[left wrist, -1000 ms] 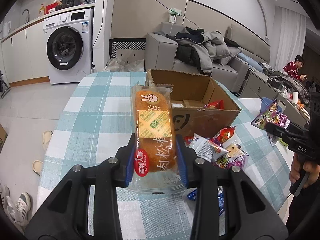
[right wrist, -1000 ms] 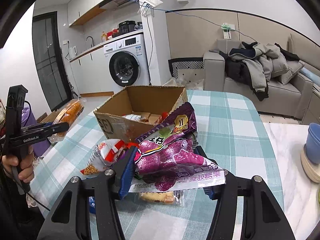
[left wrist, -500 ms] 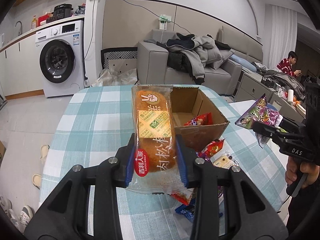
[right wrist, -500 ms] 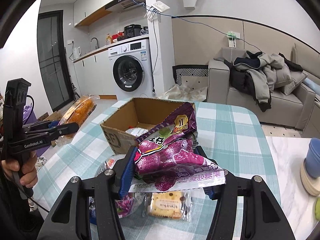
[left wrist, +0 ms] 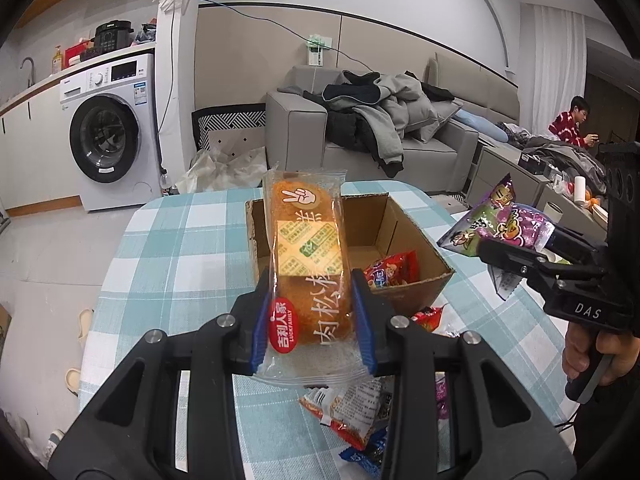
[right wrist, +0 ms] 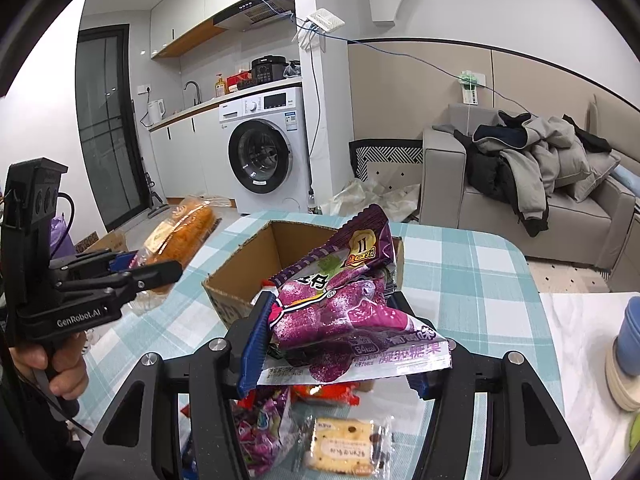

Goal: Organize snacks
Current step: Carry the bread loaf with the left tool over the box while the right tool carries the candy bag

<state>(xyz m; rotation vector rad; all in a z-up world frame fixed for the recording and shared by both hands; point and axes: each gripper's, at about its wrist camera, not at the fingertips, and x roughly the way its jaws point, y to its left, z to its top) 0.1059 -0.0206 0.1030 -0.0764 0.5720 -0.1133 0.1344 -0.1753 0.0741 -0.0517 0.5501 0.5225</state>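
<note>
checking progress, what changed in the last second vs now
Both tools rose and closed in over the cardboard box: left tool with the bread pack, right tool with the purple candy bag. Both grips unchanged; loose snacks stayed on the table.

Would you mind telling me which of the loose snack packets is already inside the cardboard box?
The red packet lying on the floor of the cardboard box; the biscuit packet and the others lie on the tablecloth outside.

Cardboard box (left wrist: 404, 236) floor mostly hidden behind bread packet (left wrist: 308, 264). Purple candy bag (right wrist: 344, 304) masks the far jaw. Blue wrapper (left wrist: 360, 456) cut off by frame edge.
</note>
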